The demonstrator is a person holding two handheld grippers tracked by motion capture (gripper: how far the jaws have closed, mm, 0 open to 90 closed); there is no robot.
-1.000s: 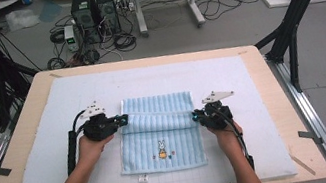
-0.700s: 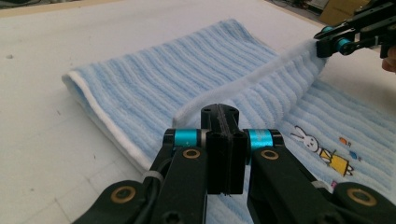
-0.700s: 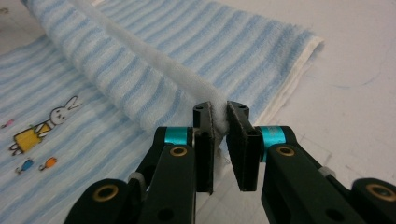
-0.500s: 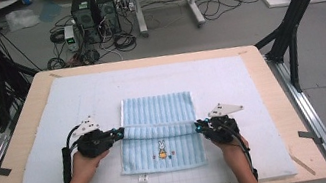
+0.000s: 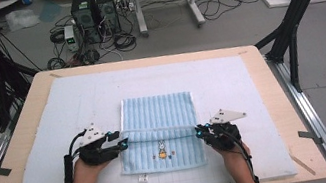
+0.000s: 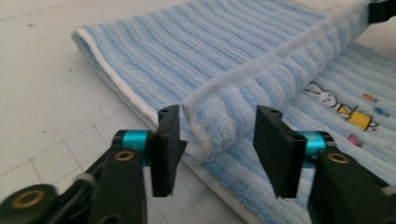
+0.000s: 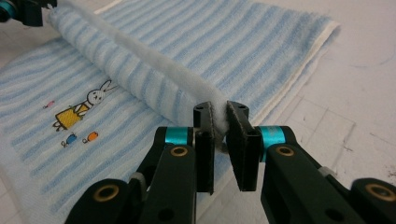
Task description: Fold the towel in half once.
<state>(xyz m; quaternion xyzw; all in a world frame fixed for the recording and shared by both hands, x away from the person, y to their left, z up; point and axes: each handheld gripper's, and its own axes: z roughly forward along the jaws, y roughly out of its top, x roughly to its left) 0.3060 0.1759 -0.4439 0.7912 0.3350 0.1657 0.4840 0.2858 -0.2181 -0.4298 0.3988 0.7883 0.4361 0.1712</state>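
Cables, two computer towers [image 5: 93,7] and cardboard boxes crowd the workshop floor beyond a wooden table [image 5: 274,102] topped with a pale blue mat [image 5: 229,74], where one blue striped towel [image 5: 159,122] lies just toward six o'clock of the mat's centre, being folded by a person with two hand-held grippers. Its far hem has been drawn over toward six o'clock, and a raised fold edge [image 6: 280,51] stretches across it from nine to three o'clock, above a small printed rabbit [image 5: 161,148]. At the fold's nine o'clock end the left gripper [image 5: 120,142] has just been opening: in the left gripper view its jaws stand well apart with the towel corner [image 6: 210,126] loose between them, pads clear of the cloth. At the three o'clock end the right gripper [image 7: 220,126] is pinched narrow on the white hem [image 7: 159,60], gripping that corner. To finish the fold cleanly, the right gripper would best lower its corner level with the left one, in line with the layer beneath, before letting go, so the edge lands straight rather than skewed; a lopsided release would probably drag the fold toward three o'clock. Count: one towel, one rabbit motif, two grippers, two hands, one mat, one table.
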